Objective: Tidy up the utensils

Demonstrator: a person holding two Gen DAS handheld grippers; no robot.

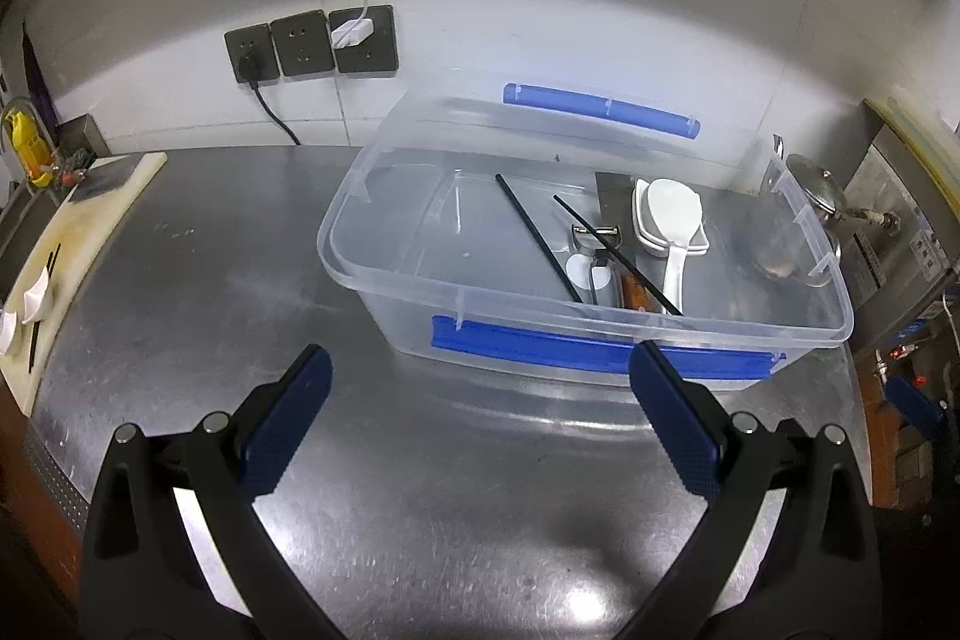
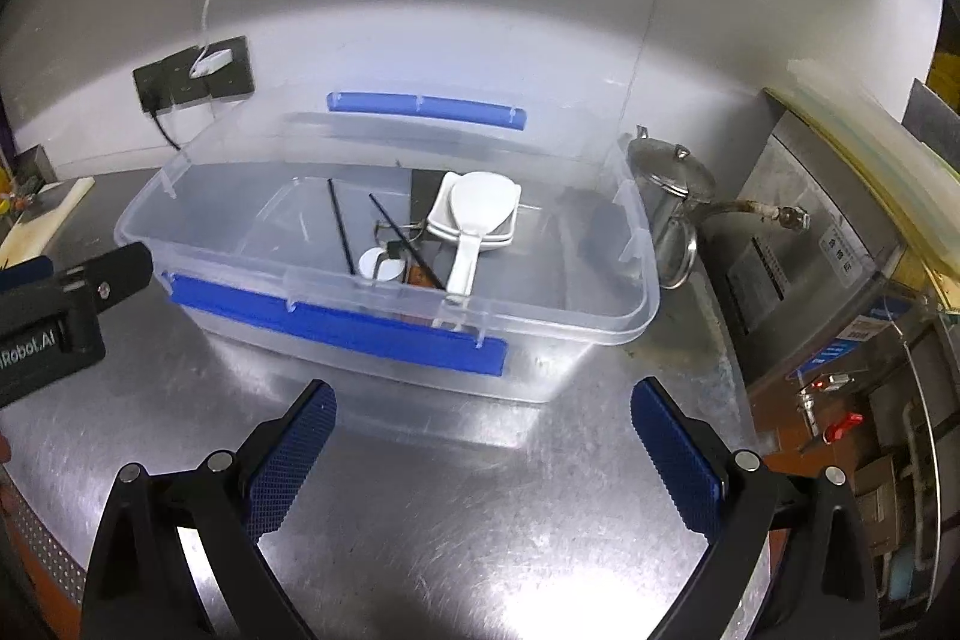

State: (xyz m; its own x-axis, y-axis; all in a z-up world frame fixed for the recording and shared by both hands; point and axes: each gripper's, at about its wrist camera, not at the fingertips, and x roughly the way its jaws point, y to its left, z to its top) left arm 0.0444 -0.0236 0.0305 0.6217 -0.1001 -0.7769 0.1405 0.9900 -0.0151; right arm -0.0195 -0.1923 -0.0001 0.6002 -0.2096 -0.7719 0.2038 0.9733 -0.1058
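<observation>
A clear plastic bin (image 1: 384, 280) with blue clip handles stands on the steel counter; it also shows in the right wrist view (image 2: 636, 244). Inside lie two black chopsticks (image 1: 534, 232), a peeler (image 1: 597, 250), white dishes with a white rice paddle (image 1: 675, 220) on top, and a cleaver blade behind. My left gripper (image 1: 480, 376) is open and empty, just in front of the bin's near wall. My right gripper (image 2: 483, 409) is open and empty, also in front of the bin. On the cutting board (image 1: 108, 208) at far left lie white spoons (image 1: 33, 301) and black chopsticks (image 1: 42, 334).
Wall sockets (image 1: 309, 43) with a black and a white plug sit behind the bin. A steel kettle (image 2: 672, 196) stands to the bin's right, next to a steel appliance (image 2: 840, 232). The left gripper's body (image 2: 66, 304) shows at the right view's left edge.
</observation>
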